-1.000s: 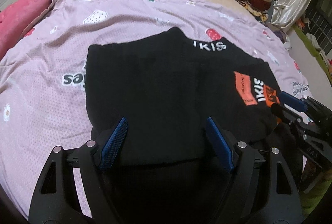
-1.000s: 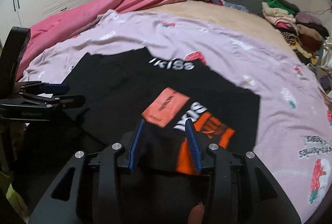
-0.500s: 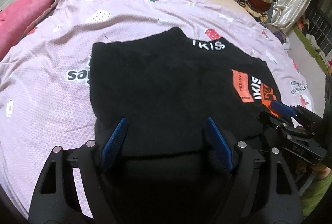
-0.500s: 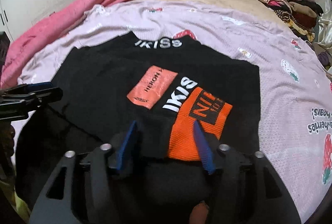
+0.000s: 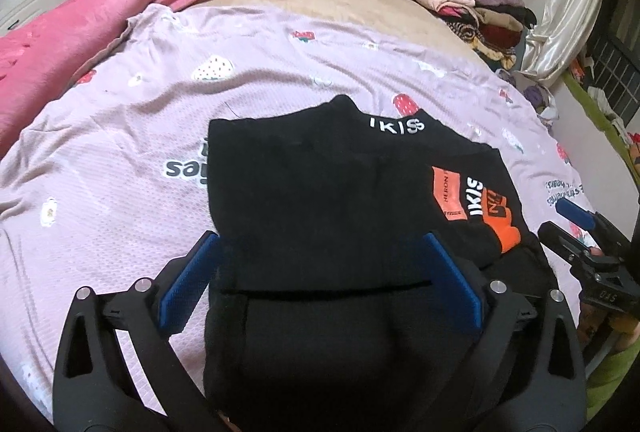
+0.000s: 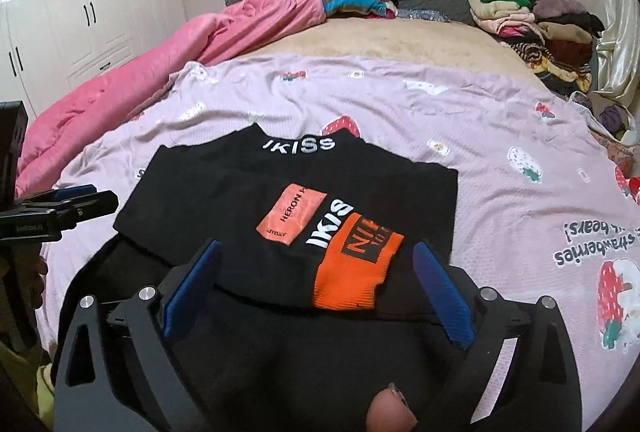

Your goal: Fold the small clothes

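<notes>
With both claws, left gripper (image 5: 320,272) and right gripper (image 6: 316,288), opening wide and gripping nothing, lift clear of folded black knit garment (image 5: 320,192) just ahead, disturbing neither of 2 layers.

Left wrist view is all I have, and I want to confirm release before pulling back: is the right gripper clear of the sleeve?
Observer: Yes. The right gripper has its jaws opening; the orange cuff lies between them, with neither pad touching it.
Operator: Is the cuff lying on the garment?
Observer: Yes, it rests flat on the black top, inside its right edge.
Operator: Anything behind those jaws?
Observer: A fingertip shows at the bottom edge of the right wrist view.
</notes>
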Demonstrator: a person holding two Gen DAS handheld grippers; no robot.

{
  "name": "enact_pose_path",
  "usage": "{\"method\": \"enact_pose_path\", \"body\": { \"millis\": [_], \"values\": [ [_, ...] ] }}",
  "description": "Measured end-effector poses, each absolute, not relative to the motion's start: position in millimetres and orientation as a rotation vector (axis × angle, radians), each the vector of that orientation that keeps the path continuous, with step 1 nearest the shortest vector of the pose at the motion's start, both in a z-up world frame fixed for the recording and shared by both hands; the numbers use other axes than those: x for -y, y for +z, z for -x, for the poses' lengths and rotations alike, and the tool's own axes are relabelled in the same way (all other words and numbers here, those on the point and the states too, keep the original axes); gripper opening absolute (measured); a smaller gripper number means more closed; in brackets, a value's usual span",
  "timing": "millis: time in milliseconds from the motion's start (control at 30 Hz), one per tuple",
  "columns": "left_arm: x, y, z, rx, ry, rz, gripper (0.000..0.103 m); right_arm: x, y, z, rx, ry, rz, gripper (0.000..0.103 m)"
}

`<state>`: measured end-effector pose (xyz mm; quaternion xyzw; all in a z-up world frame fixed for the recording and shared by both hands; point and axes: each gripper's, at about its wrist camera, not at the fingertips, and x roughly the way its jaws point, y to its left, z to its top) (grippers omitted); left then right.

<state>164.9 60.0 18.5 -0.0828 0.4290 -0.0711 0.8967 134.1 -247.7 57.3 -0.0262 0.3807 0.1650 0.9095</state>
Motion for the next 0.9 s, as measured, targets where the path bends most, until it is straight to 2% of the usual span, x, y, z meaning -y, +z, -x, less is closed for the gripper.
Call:
{"method": "enact_pose_path", "body": {
  "millis": [900],
  "values": [
    [-87, 47, -102, -0.807, -0.090, 0.199, 0.094, 259, 96, -81, -0.671, 0.330, 0.054, 0.096]
  ]
}}
